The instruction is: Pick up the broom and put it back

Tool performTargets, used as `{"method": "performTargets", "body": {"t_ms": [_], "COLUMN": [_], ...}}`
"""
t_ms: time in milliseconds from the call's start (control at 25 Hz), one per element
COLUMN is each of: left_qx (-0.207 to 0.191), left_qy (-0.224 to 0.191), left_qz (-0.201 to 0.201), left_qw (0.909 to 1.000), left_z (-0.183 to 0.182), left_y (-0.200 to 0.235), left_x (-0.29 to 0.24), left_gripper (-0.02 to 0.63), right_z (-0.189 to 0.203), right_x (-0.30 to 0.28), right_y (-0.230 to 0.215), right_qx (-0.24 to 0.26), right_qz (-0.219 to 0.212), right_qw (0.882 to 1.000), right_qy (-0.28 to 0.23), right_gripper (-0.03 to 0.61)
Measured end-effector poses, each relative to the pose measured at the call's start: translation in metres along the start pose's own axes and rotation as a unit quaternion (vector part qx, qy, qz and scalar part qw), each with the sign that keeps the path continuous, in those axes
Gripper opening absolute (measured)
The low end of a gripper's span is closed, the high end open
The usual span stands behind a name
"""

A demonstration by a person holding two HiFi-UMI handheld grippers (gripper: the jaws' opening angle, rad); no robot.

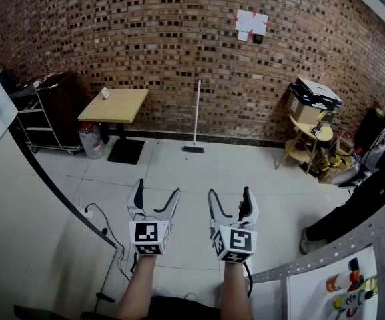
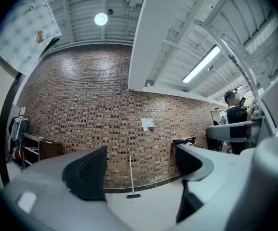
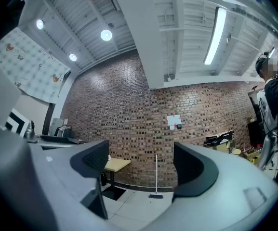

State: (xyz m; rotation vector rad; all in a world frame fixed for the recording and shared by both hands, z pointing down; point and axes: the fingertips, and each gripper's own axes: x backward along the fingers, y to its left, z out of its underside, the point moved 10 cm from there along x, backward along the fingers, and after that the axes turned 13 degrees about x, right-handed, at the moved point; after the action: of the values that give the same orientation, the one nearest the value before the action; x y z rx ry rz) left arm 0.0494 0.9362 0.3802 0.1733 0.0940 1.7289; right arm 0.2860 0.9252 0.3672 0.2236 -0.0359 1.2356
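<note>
A broom (image 1: 196, 117) with a pale handle and dark head stands upright against the brick wall, far across the floor. It also shows small between the jaws in the left gripper view, the broom (image 2: 131, 175), and in the right gripper view, the broom (image 3: 155, 176). My left gripper (image 1: 154, 201) and right gripper (image 1: 229, 200) are held side by side at the bottom of the head view, well short of the broom. Both stand open with nothing between their jaws.
A small yellow table (image 1: 115, 105) on a dark base stands left of the broom, with a water jug (image 1: 91, 140) and a black cart (image 1: 44, 111) beside it. A stool with boxes (image 1: 310, 115) sits at the right. A person (image 1: 362, 191) stands at the right edge. Cables (image 1: 103, 235) lie by the left partition.
</note>
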Motion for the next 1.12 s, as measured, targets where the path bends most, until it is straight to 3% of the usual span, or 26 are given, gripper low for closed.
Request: {"method": "performTargets", "body": {"t_ms": [440, 640, 920, 1120], "left_qx": [-0.006, 0.005, 0.005, 0.020], "left_qy": [0.008, 0.017, -0.004, 0.006], "left_qz": [-0.006, 0.002, 0.033, 0.060], "left_qw": [0.9999, 0.9998, 0.9994, 0.9980], "left_z": [0.009, 0.022, 0.003, 0.003], "left_y": [0.028, 0.065, 0.122, 0.142], "left_x": [-0.030, -0.079, -0.165, -0.217], "left_gripper": [0.449, 0.449, 0.449, 0.446], "right_z": [0.028, 0.046, 0.040, 0.045], "right_x": [-0.043, -0.098, -0.190, -0.228], "right_y": [0.017, 0.028, 0.048, 0.043], "right_qx": [0.013, 0.022, 0.042, 0.051], "right_qz": [-0.016, -0.016, -0.003, 0.016], "right_qw": [0.999, 0.999, 0.999, 0.998], "right_qy": [0.027, 0.038, 0.029, 0.041], "right_gripper": [0.416, 0.416, 0.416, 0.416]}}
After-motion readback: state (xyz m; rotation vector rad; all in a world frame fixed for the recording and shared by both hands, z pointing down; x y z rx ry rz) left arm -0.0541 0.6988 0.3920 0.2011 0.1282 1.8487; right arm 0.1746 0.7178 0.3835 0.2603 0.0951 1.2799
